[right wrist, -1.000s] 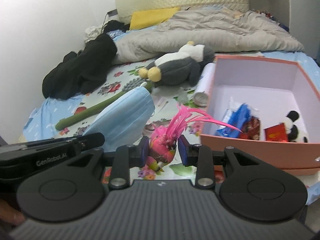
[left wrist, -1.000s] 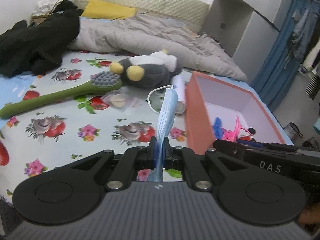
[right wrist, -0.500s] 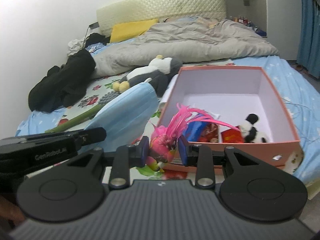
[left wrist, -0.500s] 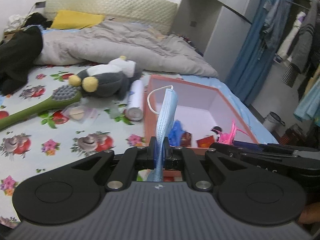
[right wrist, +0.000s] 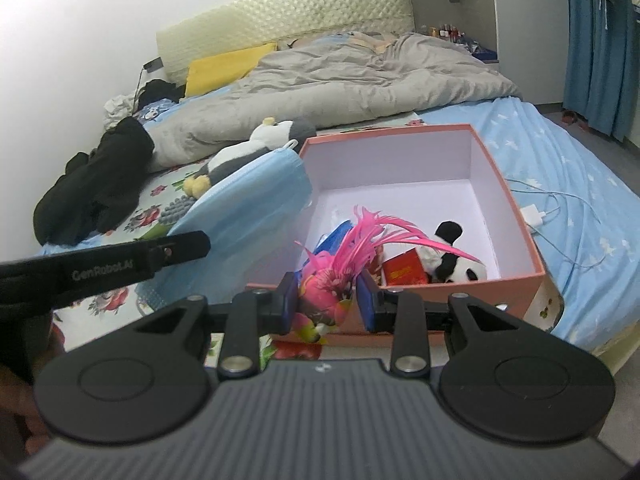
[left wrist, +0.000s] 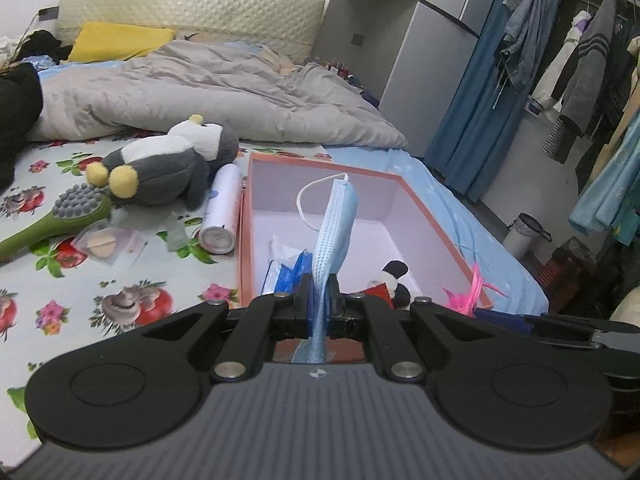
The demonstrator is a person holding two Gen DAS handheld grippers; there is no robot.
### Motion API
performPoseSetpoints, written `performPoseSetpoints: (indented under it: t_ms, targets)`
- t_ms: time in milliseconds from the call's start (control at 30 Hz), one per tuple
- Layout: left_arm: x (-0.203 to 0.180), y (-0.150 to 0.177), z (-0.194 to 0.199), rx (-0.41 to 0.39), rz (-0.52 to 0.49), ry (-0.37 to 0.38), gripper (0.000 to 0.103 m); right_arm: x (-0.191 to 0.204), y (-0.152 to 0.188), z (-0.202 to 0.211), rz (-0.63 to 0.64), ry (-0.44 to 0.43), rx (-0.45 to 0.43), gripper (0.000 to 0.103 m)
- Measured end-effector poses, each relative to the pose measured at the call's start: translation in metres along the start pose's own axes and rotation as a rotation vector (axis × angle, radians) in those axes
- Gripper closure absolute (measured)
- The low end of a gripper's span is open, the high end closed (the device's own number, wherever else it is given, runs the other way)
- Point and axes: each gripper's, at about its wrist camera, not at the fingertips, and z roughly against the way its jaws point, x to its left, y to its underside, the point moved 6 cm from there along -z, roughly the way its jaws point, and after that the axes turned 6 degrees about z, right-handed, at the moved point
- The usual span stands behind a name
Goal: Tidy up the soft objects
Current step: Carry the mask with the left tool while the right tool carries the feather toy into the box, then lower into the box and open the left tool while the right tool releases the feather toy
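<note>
My left gripper [left wrist: 319, 300] is shut on a blue face mask [left wrist: 334, 224], held at the near edge of the pink box [left wrist: 243, 236]. My right gripper [right wrist: 326, 300] is shut on a pink feathered bird toy [right wrist: 334, 280], just in front of the box's near wall [right wrist: 460, 292]. In the right wrist view the mask [right wrist: 248, 216] hangs left of the box. A small panda plush [right wrist: 452, 258], a red packet [right wrist: 404, 272] and blue packets [left wrist: 290, 272] lie inside the box. A grey penguin plush [left wrist: 168, 164] lies on the bed left of the box.
A green massage brush [left wrist: 60, 220], a white can [left wrist: 222, 212] and a small clear pouch [left wrist: 108, 242] lie on the floral sheet. A grey quilt [left wrist: 200, 92] and black clothes [right wrist: 92, 188] are behind. A white charger and cable [right wrist: 540, 216] lie right of the box.
Both grippers have moved right, from over the floral sheet to the near edge of the pink box, still holding the mask and the bird toy.
</note>
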Motion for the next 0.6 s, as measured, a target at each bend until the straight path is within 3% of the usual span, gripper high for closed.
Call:
performPoseSetpoints:
  t_ms: [300,600]
  targets:
    - [-0.012,-0.030,-0.070,0.051,-0.009,-0.004,0.097,-0.047,-0.022,-0.050,-0.034,0.013,0.053,0.068]
    - [-0.015,-0.055,-0.170,0.139,-0.003,0.003,0.097,-0.095,-0.037,-0.120,-0.089,0.023,0.133,0.067]
